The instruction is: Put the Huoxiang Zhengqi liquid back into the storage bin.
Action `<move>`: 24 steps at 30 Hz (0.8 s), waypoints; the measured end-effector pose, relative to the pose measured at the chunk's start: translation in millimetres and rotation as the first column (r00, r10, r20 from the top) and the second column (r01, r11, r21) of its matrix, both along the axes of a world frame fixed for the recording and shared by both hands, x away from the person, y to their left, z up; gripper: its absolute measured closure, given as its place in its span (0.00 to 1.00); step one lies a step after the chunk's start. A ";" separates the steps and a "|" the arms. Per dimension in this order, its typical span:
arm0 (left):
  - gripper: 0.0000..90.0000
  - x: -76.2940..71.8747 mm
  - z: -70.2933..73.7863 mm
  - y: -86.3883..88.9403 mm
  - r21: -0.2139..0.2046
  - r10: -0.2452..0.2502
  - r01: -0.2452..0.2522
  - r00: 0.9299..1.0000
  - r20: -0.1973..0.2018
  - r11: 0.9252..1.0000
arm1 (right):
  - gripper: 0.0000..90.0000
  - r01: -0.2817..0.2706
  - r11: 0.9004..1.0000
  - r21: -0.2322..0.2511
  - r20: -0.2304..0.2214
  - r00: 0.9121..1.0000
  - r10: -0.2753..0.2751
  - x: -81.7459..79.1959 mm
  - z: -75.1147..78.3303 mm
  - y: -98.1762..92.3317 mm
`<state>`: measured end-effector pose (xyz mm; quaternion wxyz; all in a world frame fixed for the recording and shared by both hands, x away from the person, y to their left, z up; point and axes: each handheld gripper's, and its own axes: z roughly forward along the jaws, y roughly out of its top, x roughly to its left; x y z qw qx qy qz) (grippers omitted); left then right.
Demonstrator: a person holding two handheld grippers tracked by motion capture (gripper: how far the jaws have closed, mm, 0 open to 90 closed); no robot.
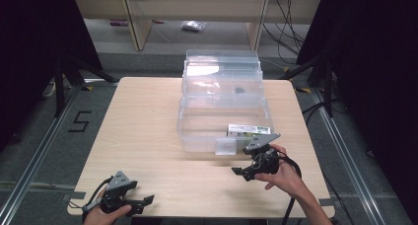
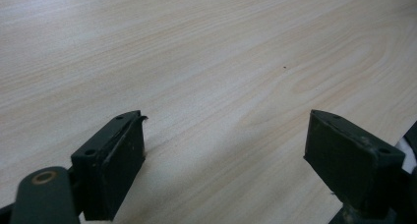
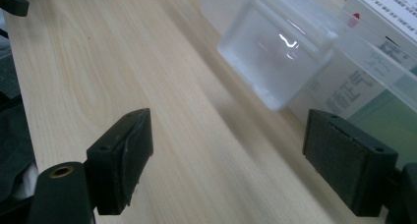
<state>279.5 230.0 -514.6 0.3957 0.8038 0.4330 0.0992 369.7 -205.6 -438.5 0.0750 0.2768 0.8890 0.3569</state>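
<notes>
A clear plastic box (image 1: 224, 114) sits mid-table (image 1: 148, 136), its latch (image 1: 226, 146) facing near. The right gripper (image 1: 246, 169), wide open and empty, hovers beside it; a careless approach could shove the box. The left gripper (image 1: 143, 201) rests open and empty, near left.

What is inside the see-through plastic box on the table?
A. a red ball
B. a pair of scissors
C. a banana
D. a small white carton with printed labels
D: a small white carton with printed labels lies in the near right corner of the clear plastic box, close to the right gripper; the right gripper view shows its print through the box wall.
</notes>
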 end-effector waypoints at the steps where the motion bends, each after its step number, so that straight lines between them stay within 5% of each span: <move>1: 0.16 0.1 -0.2 -0.1 0.000 0.002 -0.002 1.000 0.000 1.000 | 0.23 -0.004 1.000 0.002 0.005 1.000 0.004 0.2 -0.1 -1.3; 3: 0.16 -0.3 -0.3 -0.5 -0.004 0.006 -0.006 1.000 -0.006 1.000 | 0.23 -0.006 1.000 0.009 0.034 0.999 0.005 0.8 -1.7 -2.6; 24: 0.16 -0.2 0.3 0.2 0.000 -0.001 0.001 1.000 0.001 1.000 | 0.22 0.067 0.998 0.017 0.001 0.998 -0.067 -8.1 -19.3 -30.7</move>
